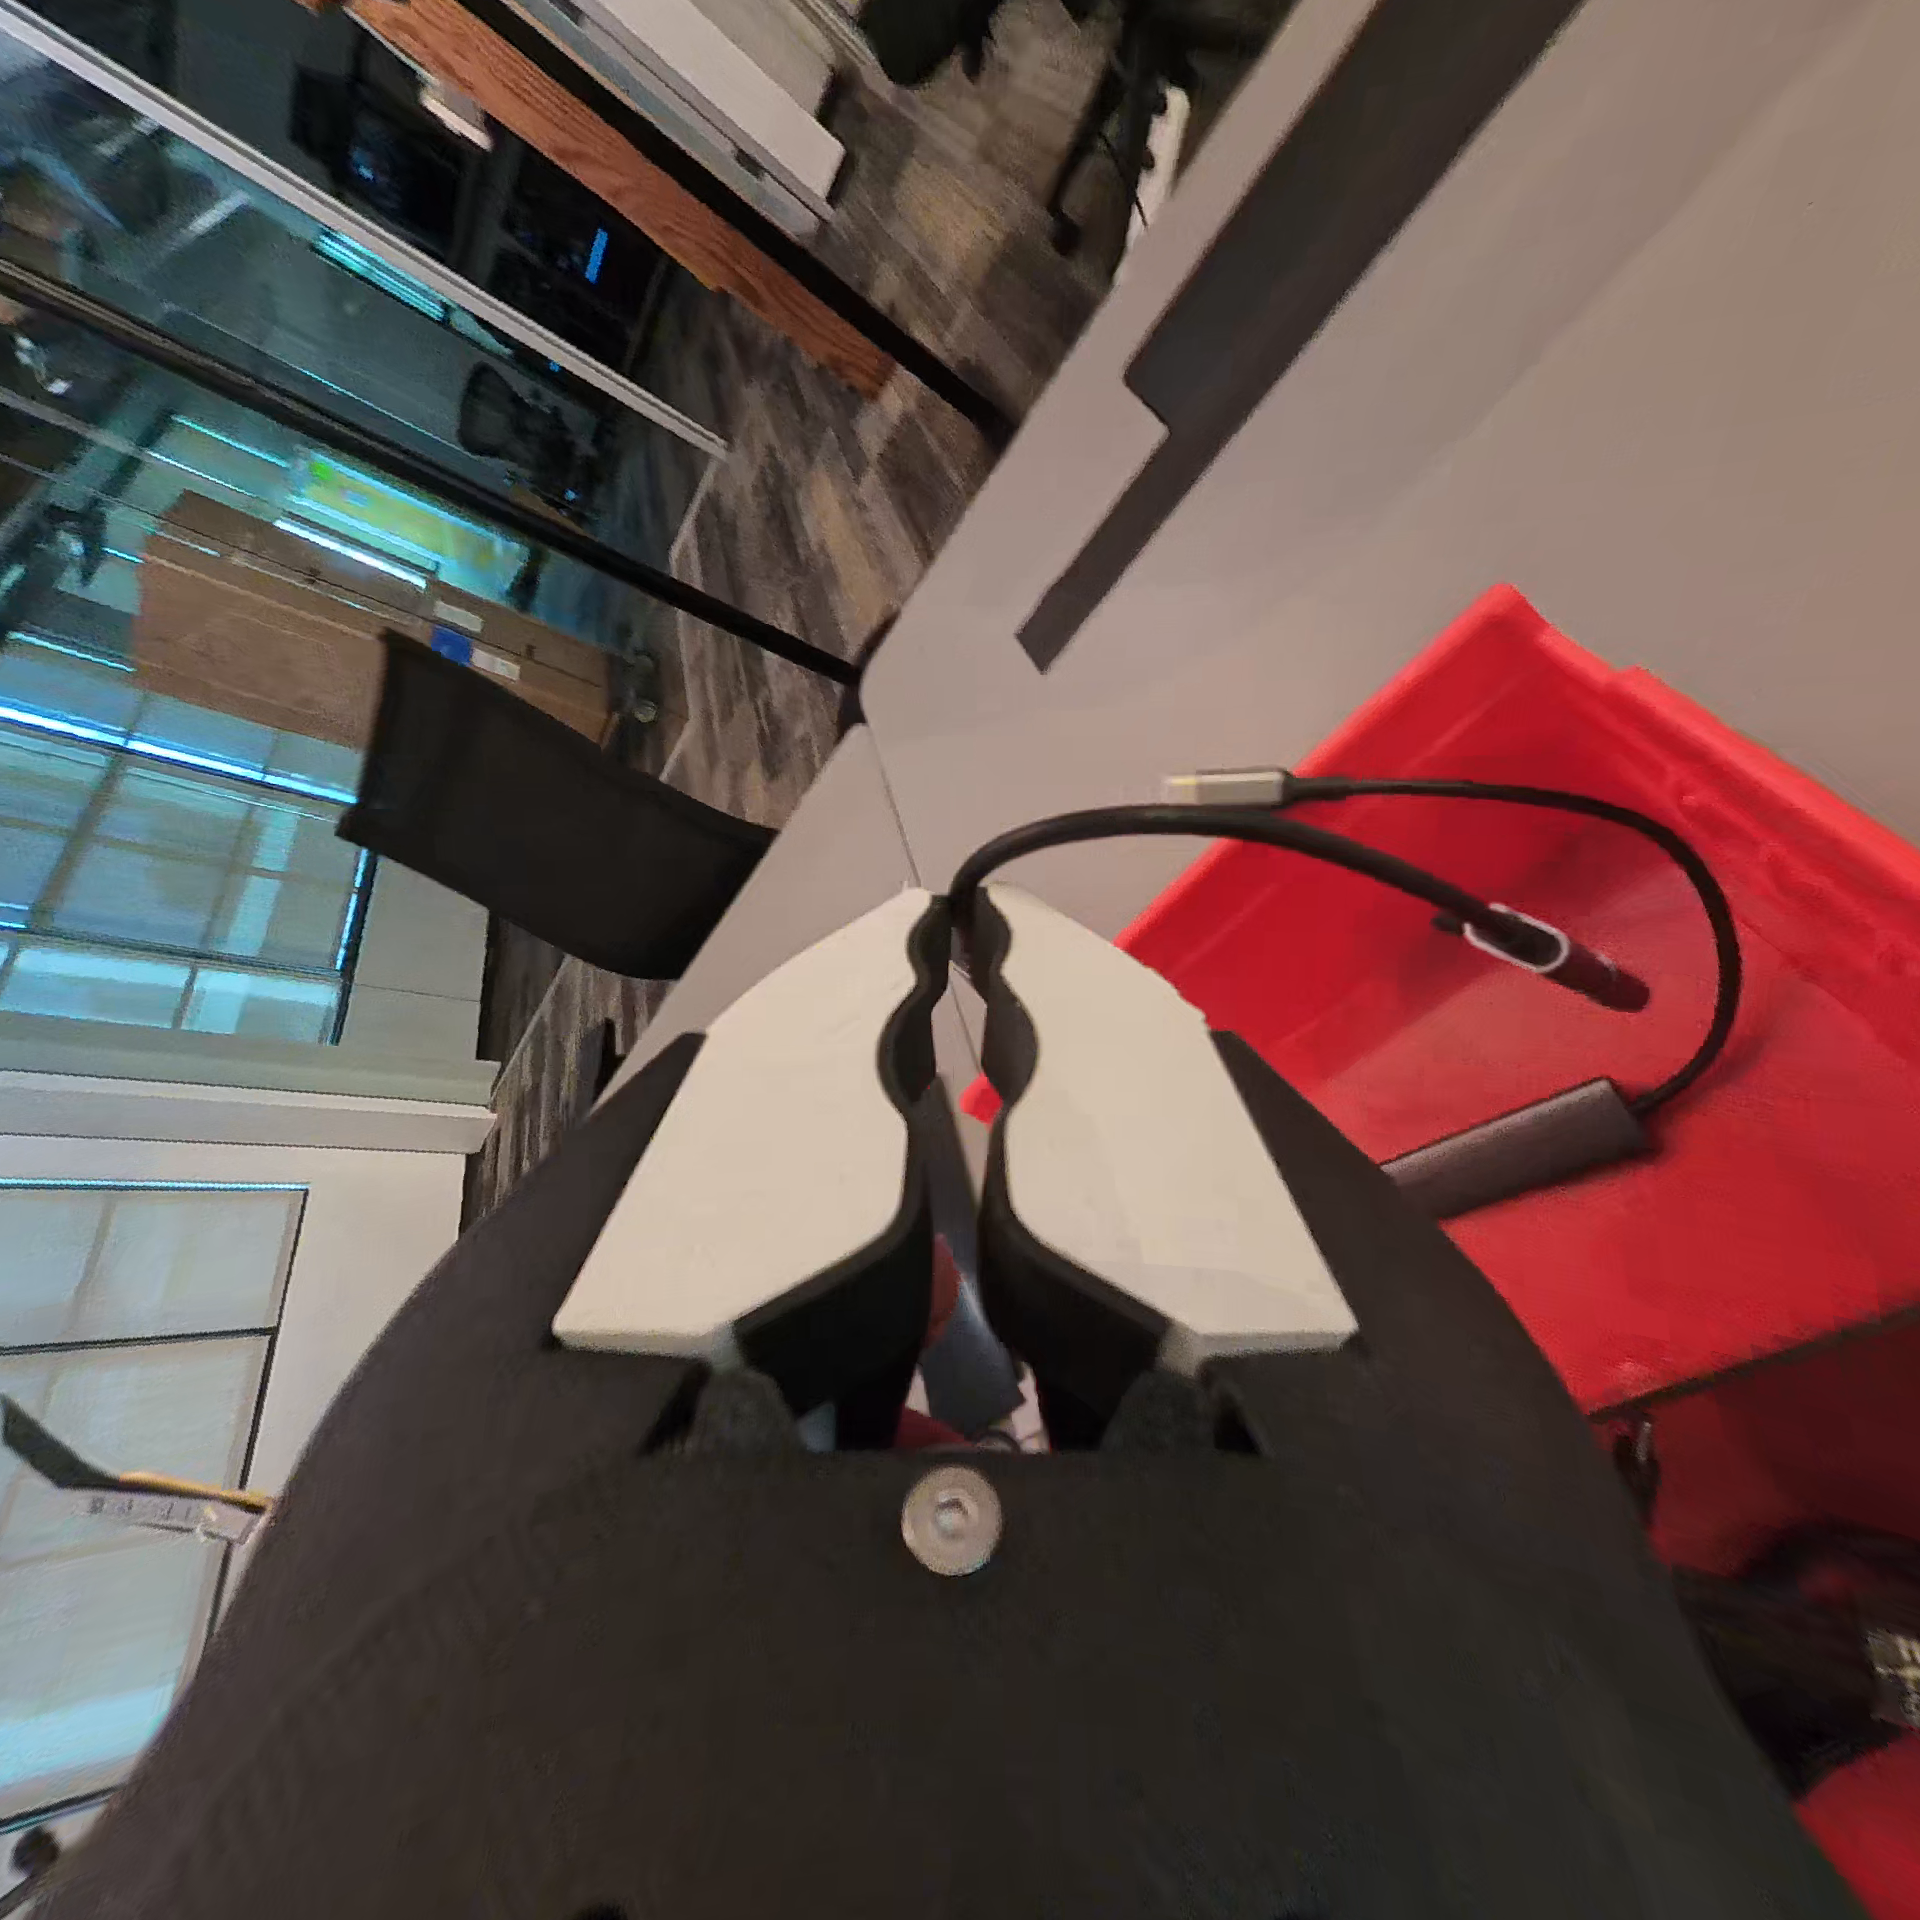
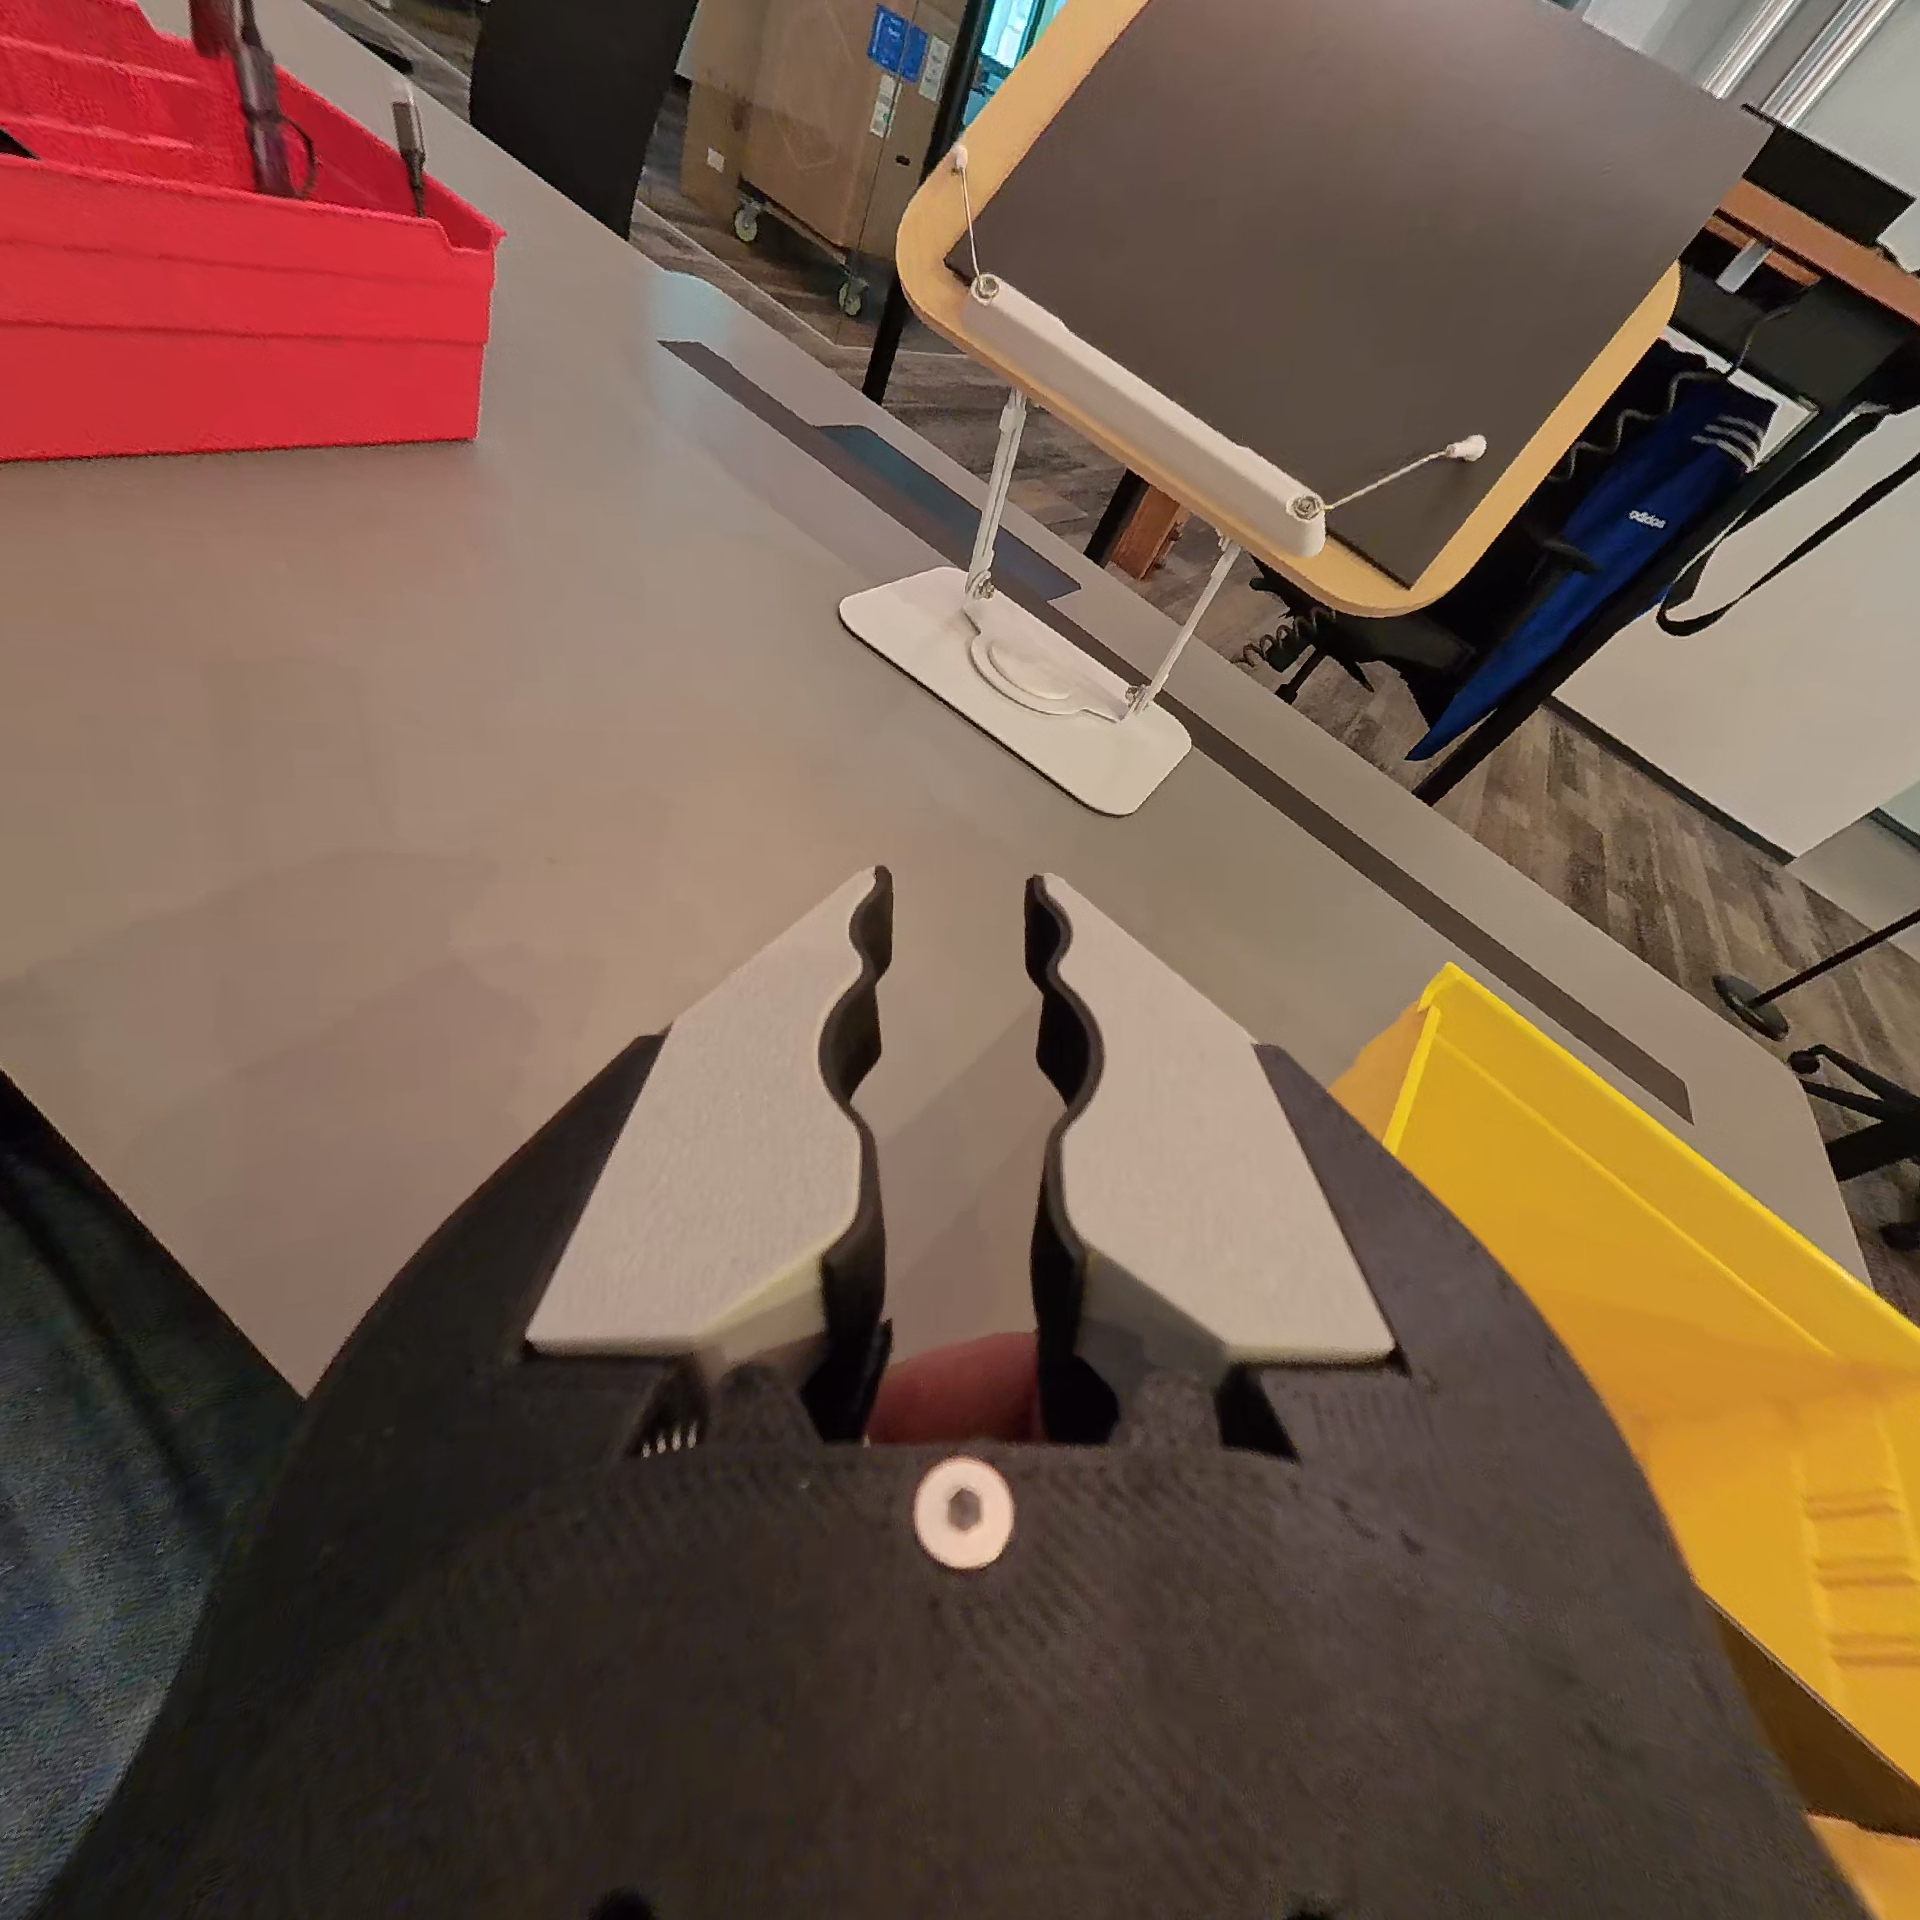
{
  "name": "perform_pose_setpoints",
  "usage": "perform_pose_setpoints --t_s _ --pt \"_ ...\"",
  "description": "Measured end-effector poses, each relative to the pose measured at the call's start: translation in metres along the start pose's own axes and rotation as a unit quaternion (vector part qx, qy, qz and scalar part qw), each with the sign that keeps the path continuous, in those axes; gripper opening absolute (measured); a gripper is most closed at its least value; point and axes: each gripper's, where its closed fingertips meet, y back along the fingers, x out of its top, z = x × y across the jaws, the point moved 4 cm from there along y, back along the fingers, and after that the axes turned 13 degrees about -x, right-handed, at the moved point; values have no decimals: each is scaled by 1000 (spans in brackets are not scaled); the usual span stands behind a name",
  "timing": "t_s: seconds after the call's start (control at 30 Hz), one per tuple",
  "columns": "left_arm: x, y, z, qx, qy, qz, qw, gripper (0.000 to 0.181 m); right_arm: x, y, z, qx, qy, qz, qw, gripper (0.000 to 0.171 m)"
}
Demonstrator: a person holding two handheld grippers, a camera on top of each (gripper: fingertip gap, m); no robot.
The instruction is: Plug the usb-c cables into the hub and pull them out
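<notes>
Left gripper (image 1: 961, 920) jaws pinch black cable (image 1: 1195, 826) | hub (image 1: 1517, 1143) beyond, right

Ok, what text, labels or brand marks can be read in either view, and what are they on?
I don't quote writing, so here is what bears it.
Blue garment: white brand mark.
Cardboard box: blue labels, print too small to read.
Stickers on the glass door: blurred.
Hub and black cable pinched in the left gripper: no markings visible.
</notes>
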Motion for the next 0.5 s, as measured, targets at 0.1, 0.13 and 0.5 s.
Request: perform_pose_setpoints --t_s 0.1,0.13,0.5 --pt "27 34 -10 18 -7 32 999 3 3 1 -3 5 -1 3 1000 22" --pt "39 44 -11 19 -13 42 999 3 4 1 -4 6 0 4 1000 23" --pt "180 64 96 -100 -135 131 977 3 -6 2 -23 34 -12 -3 999 23"
